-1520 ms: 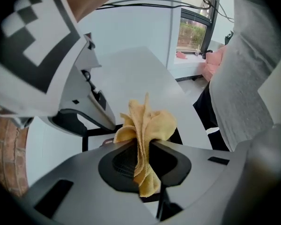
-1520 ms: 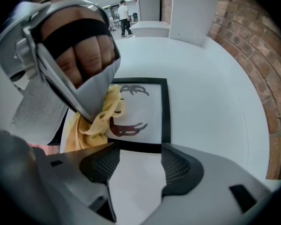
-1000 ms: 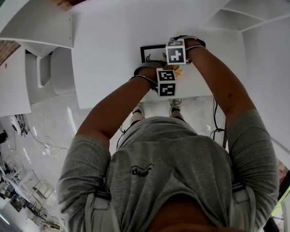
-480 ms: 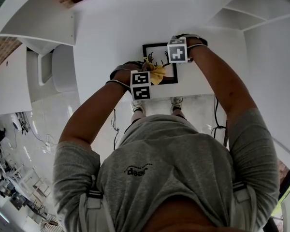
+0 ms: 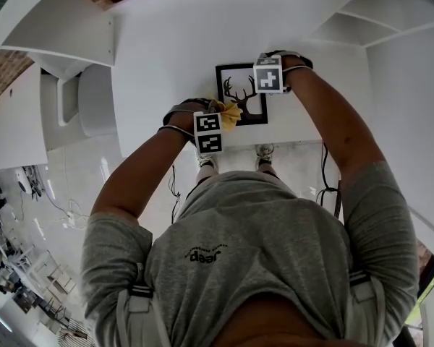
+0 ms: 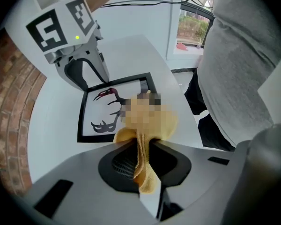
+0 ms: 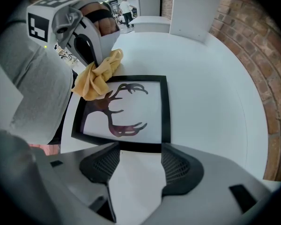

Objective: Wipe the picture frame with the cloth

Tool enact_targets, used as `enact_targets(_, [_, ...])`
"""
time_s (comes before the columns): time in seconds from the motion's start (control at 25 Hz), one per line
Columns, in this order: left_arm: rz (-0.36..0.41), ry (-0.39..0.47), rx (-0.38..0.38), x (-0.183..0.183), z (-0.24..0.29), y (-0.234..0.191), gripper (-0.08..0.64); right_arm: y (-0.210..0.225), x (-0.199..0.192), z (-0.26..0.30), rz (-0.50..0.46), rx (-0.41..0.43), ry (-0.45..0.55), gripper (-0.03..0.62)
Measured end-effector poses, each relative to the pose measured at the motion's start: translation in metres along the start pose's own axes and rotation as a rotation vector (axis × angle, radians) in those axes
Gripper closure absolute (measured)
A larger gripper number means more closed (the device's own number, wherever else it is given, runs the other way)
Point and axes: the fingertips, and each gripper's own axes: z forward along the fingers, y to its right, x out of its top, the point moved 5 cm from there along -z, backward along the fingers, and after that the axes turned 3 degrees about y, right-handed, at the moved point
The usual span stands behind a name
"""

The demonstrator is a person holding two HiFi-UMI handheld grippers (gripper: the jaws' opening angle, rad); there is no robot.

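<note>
The picture frame (image 5: pixel 240 95) is black-edged with a dark antler print and lies flat on the white table (image 5: pixel 166 42). My left gripper (image 5: pixel 221 118) is shut on a yellow cloth (image 5: pixel 229 112), which rests on the frame's near-left corner. In the left gripper view the cloth (image 6: pixel 147 121) bunches out of the left gripper (image 6: pixel 141 142) onto the frame (image 6: pixel 113 110). My right gripper (image 5: pixel 266 85) is open at the frame's right edge. In the right gripper view the frame (image 7: pixel 126 111) lies just past the right gripper (image 7: pixel 139 151), with the cloth (image 7: pixel 97 76) on its far corner.
The frame sits close to the table's near edge (image 5: pixel 275 144), where the person stands. White shelving (image 5: pixel 369 20) rises to the right and a white cabinet (image 5: pixel 29 107) stands to the left. A brick wall (image 7: pixel 253 55) borders the table's far side.
My left gripper has carried the cloth leftward off the middle of the picture to its near-left corner, uncovering the antler print. The right gripper has stayed at the frame's right edge.
</note>
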Motion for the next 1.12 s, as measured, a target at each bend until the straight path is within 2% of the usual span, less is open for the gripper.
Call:
enact_targets(0.32, [0.055,-0.037,-0.007,0.008,0.001,-0.003,0.494,-0.001,-0.001,0.001,0.007,-0.003,0.002,0.321])
enact_targets(0.48, [0.077,-0.026,-0.001,0.018,-0.001,-0.008,0.494,-0.001,0.000,-0.001,0.008,-0.001,-0.007,0.319])
enact_targets(0.8, [0.129,0.040,-0.013,0.073,0.014,-0.003,0.494,-0.001,0.001,0.000,0.015,-0.005,0.002,0.322])
enact_targets(1.12, [0.131,0.071,-0.012,0.115,0.027,-0.011,0.494,0.000,-0.001,0.000,0.024,-0.005,0.016,0.325])
